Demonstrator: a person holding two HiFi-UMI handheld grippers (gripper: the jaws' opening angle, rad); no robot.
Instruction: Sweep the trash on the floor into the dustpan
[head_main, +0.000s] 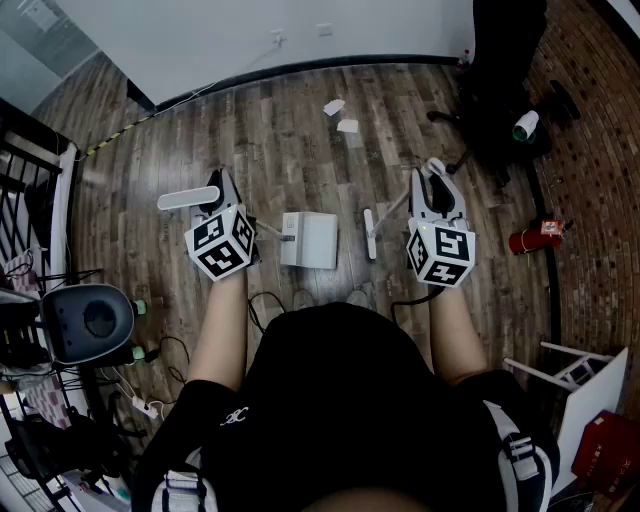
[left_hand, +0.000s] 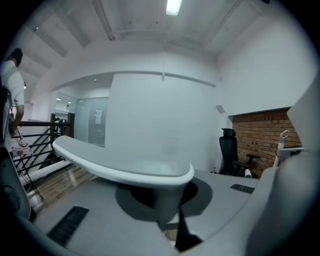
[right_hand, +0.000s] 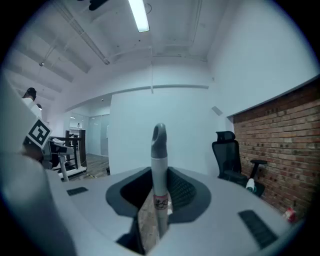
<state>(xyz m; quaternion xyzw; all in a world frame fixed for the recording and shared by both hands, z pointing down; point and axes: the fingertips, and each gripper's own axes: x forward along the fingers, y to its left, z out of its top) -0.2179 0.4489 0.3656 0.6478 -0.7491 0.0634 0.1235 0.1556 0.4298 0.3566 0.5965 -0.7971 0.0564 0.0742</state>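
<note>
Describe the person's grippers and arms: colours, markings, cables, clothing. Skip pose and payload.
The left gripper and right gripper have pale grey bodies with dark ribbed inserts at the jaws. Each carries a white cube printed with black square markers. Thin dark cables trail back toward the body. The person wears a black short-sleeved top.

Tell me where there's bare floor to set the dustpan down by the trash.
Bare floor lies between the dustpan and the two paper scraps, and left of the scraps toward the wall. It is crowded at the right by the office chair and red canister, and at the left by a black railing and a grey appliance.
</note>
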